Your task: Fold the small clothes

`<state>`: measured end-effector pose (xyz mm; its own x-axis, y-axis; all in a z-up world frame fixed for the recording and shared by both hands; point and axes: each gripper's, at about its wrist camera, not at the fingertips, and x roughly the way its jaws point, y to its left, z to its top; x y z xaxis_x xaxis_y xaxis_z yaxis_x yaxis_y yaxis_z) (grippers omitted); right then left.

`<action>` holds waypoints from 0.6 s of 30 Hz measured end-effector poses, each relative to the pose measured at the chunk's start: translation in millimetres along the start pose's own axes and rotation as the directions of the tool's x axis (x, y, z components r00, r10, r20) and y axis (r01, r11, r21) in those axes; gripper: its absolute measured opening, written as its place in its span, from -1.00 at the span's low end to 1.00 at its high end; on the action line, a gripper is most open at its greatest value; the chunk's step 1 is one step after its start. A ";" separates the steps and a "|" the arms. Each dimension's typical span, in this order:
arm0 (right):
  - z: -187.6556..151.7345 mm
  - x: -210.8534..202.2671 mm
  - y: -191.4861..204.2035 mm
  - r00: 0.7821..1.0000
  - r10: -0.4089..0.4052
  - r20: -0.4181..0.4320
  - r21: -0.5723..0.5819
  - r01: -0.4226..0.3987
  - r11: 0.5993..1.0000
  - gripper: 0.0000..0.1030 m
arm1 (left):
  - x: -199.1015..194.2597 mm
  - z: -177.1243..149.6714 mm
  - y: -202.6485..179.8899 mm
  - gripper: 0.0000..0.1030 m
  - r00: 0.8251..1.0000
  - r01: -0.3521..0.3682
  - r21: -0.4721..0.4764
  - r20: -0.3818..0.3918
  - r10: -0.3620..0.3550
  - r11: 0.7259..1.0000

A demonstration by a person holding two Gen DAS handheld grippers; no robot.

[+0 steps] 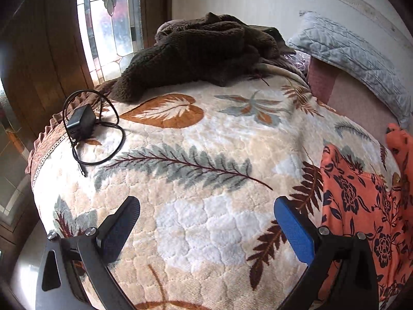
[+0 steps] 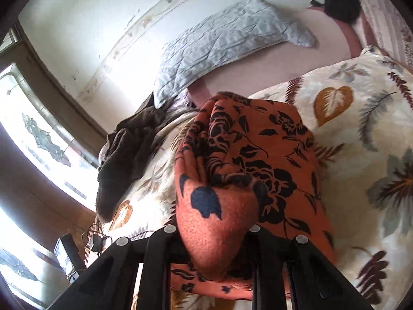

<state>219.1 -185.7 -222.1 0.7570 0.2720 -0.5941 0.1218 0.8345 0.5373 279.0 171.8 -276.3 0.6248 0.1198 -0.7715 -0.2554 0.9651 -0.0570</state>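
Observation:
An orange garment with a dark floral print (image 1: 361,206) lies on the right part of the leaf-patterned blanket (image 1: 206,155), and one edge of it (image 1: 397,139) is lifted. My left gripper (image 1: 209,224) hovers over the blanket to the left of the garment. It is open, with nothing between its blue pads (image 1: 294,227). In the right wrist view, my right gripper (image 2: 211,232) is shut on a bunched fold of the orange garment (image 2: 247,155). The cloth drapes over the fingertips and hides them, and the rest hangs down to the blanket (image 2: 361,134).
A brown fleece blanket (image 1: 196,51) is heaped at the far side of the bed. A black charger with a looped cable (image 1: 80,124) lies near the left edge. A grey quilted pillow (image 1: 348,51) leans on the wall. A stained-glass window (image 1: 111,18) is at the back left.

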 end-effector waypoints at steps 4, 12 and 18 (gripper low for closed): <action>-41.1 67.9 23.2 0.985 0.042 -0.166 0.017 -0.040 0.999 -0.58 | -0.6 4.5 15.8 1.00 1.000 -0.018 -0.033 0.013 0.018 0.999; -71.5 81.4 23.4 0.943 0.212 -0.255 -0.005 -0.221 0.975 0.39 | -3.9 5.6 4.2 1.00 0.999 0.045 -0.005 0.030 -0.045 0.999; -51.9 34.2 4.2 0.941 0.287 -0.180 -0.005 -0.292 0.956 0.39 | -35.1 0.8 -34.5 1.00 0.966 0.215 0.108 0.125 -0.228 0.970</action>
<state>212.2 -148.1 -271.2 0.6318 0.5814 -0.5127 -0.1076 0.7208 0.6848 266.5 134.5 -246.7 0.7539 -0.0755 -0.6526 -0.0333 0.9877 -0.1527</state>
